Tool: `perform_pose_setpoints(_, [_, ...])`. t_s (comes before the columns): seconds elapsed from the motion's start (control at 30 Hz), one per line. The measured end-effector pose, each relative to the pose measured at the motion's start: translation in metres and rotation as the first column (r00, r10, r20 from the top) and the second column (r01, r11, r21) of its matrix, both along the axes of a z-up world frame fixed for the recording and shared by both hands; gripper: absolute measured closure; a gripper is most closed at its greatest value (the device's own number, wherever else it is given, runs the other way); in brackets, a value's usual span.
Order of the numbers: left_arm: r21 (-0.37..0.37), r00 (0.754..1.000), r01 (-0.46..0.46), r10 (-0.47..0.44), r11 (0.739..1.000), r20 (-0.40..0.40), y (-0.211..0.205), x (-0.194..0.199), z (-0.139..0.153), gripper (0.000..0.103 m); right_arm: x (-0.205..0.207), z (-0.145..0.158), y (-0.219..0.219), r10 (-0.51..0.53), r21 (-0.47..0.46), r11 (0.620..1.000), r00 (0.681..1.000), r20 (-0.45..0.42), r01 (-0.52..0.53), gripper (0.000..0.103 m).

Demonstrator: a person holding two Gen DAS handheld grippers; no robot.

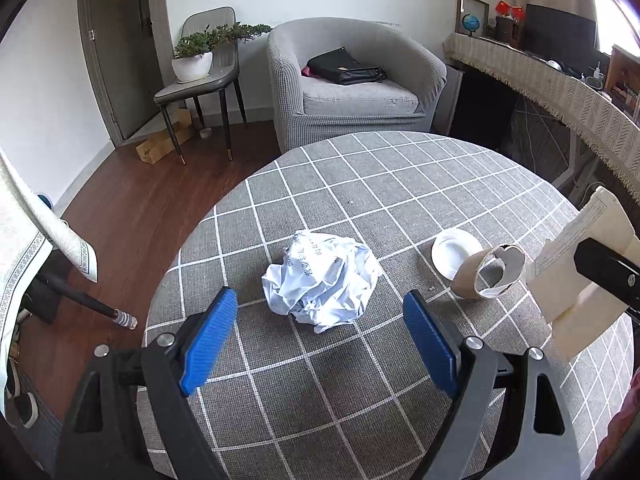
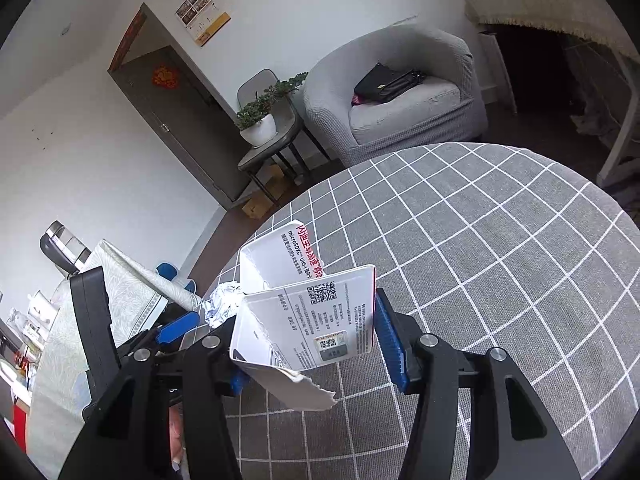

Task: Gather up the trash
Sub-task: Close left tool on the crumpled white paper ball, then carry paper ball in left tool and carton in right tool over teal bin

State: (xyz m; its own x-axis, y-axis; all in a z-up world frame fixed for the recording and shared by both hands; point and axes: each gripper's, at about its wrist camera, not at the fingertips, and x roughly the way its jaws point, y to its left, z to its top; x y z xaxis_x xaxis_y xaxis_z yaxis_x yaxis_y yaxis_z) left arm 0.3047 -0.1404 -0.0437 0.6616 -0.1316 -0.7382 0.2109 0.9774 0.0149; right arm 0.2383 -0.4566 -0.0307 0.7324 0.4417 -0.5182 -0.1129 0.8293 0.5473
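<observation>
Left gripper [image 1: 320, 336] hung open just short of the crumpled paper [image 1: 322, 278] on the table [image 1: 440, 184] (light, soft, squashes; pinch its middle). Right gripper [image 2: 308, 344] clamped a torn box [image 2: 308, 312].

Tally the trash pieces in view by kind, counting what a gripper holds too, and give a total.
Crumpled paper ball on the table: 1
Crushed brown paper cup on the table: 1
White lid beside the cup: 1
Torn printed box, clamped in the right gripper: 1
Total: 4
</observation>
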Motion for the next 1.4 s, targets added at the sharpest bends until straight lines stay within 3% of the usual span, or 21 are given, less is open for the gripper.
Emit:
perform_pose_setpoints(0.33, [-0.040, 0.999, -0.038, 0.037, 0.998, -0.017, 0.001, 0.009, -0.003, 0.019, 0.000, -0.003, 0.000, 0.011, 0.015, 1.000, 1.000, -0.010, -0.010, 0.050])
perform_pose_setpoints(0.4, [-0.045, 0.999, -0.037, 0.036, 0.998, -0.025, 0.001, 0.011, -0.004, 0.023, 0.000, -0.003, 0.001, 0.010, 0.019, 1.000, 1.000, -0.010, -0.010, 0.050])
perform_pose_setpoints(0.47, [-0.039, 0.999, -0.033, 0.032, 0.999, -0.027, 0.000, 0.012, -0.004, 0.040, 0.001, -0.003, 0.001, 0.010, 0.020, 1.000, 1.000, -0.010, -0.010, 0.050])
perform_pose_setpoints(0.57, [-0.035, 0.999, -0.031, 0.030, 0.999, -0.020, -0.001, 0.010, -0.002, 0.045, 0.004, -0.003, 0.002, 0.015, 0.026, 1.000, 1.000, -0.010, -0.015, 0.050])
perform_pose_setpoints(1.0, [-0.112, 1.000, -0.006, 0.008, 0.994, 0.020, 0.021, -0.017, 0.018, 0.045, 0.003, 0.013, 0.039, 0.052, -0.028, 0.998, 0.998, 0.039, -0.051, 0.050])
perform_pose_setpoints(1.4, [-0.121, 1.000, -0.013, 0.016, 0.993, 0.021, 0.069, -0.051, 0.022, 0.045, 0.004, 0.024, 0.076, 0.089, -0.055, 0.995, 0.994, 0.062, -0.085, 0.050])
